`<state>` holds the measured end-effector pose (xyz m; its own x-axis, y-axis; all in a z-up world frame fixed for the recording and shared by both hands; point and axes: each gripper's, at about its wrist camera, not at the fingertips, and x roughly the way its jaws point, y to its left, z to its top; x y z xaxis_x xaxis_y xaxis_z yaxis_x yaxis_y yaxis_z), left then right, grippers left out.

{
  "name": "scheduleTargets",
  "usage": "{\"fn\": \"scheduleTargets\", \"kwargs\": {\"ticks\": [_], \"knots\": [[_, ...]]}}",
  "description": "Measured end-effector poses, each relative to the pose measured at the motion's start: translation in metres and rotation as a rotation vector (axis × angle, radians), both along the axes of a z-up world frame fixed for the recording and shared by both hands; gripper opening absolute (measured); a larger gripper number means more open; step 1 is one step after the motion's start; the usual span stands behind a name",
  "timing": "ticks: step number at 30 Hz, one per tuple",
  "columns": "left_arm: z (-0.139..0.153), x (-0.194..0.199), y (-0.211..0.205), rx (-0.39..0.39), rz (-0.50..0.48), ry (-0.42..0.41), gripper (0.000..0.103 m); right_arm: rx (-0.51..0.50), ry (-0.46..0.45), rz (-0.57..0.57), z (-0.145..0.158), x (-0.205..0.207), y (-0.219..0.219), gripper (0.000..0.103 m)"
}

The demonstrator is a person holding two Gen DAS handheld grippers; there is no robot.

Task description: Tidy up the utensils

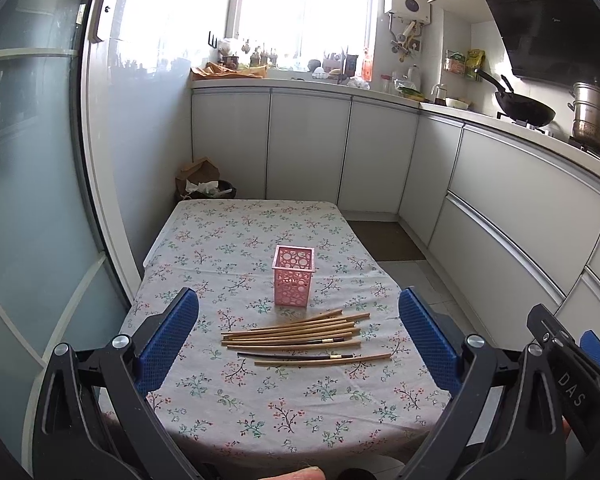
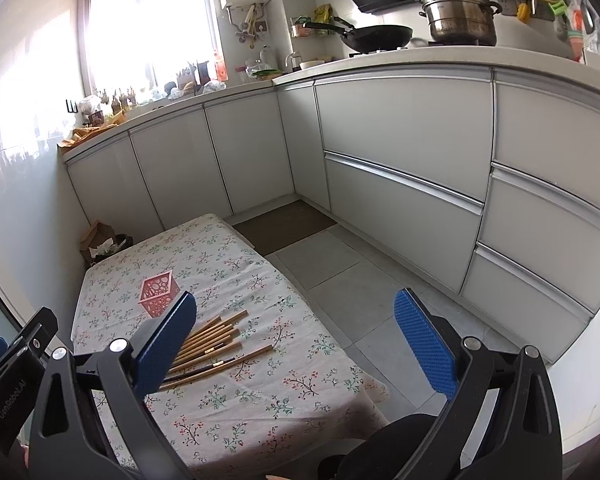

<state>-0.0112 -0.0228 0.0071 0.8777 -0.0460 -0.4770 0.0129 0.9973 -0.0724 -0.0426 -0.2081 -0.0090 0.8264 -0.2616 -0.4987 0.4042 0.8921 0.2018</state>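
While you are holding both up over the table point(image 1: 204, 408), your left gripper point(image 1: 298, 332) and right gripper point(image 2: 296, 336) are gaping wide, gripping nothing; the chopsticks point(image 1: 300, 334) are lying in a loose pile just beside the pink basket point(image 1: 294, 280); nothing is blocking them.

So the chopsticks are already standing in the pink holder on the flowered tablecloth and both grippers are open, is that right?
Not quite. The chopsticks are lying loose on the flowered tablecloth, just in front of the pink holder, which looks empty in the left wrist view. The rest holds: the left gripper and right gripper are both open.
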Motion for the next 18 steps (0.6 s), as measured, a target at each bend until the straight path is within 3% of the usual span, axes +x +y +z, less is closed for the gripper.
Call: {"fn": "scheduleTargets", "kwargs": {"ticks": [18], "knots": [[-0.003,0.004,-0.0025,-0.001,-0.01,0.009,0.096,0.0,0.01,-0.004,-0.0011,0.0042,0.0008,0.097]]}}
